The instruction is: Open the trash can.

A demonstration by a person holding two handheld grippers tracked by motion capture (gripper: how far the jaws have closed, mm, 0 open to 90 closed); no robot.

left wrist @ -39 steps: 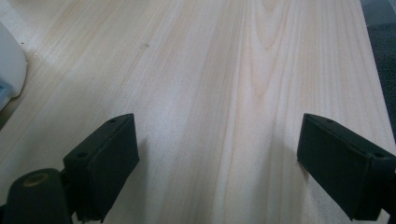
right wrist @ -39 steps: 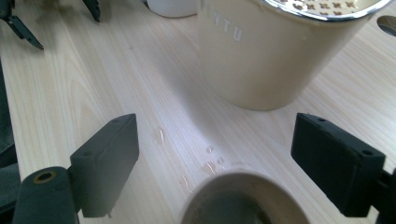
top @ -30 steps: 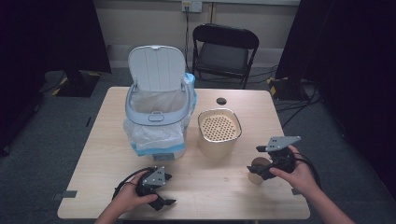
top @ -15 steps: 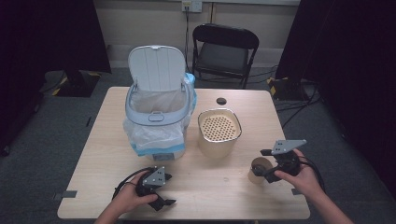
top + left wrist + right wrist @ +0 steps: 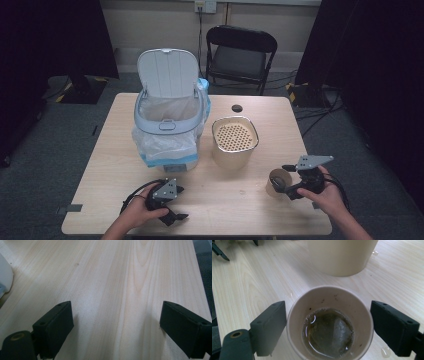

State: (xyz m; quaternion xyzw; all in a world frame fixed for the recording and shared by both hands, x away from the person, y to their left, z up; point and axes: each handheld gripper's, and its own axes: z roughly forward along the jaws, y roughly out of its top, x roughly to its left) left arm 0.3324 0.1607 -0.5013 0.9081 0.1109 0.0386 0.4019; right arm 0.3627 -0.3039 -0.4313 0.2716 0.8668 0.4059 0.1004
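Tabletop (image 5: 115, 150): pale wood, carrying all items.
Bin (image 5: 167, 127): white, lid raised, plastic liner; far left of centre.
Strainer pot (image 5: 235, 141): beige, perforated top; centre, right of the bin.
Paper cup (image 5: 329, 322): near right, upright, brown liquid and a tea bag inside; stands between the jaws of the right tool (image 5: 328, 327), released, one jaw touching or nearly touching the rim.
Left tool (image 5: 116, 327): near left, released, jaws wide over bare wood.
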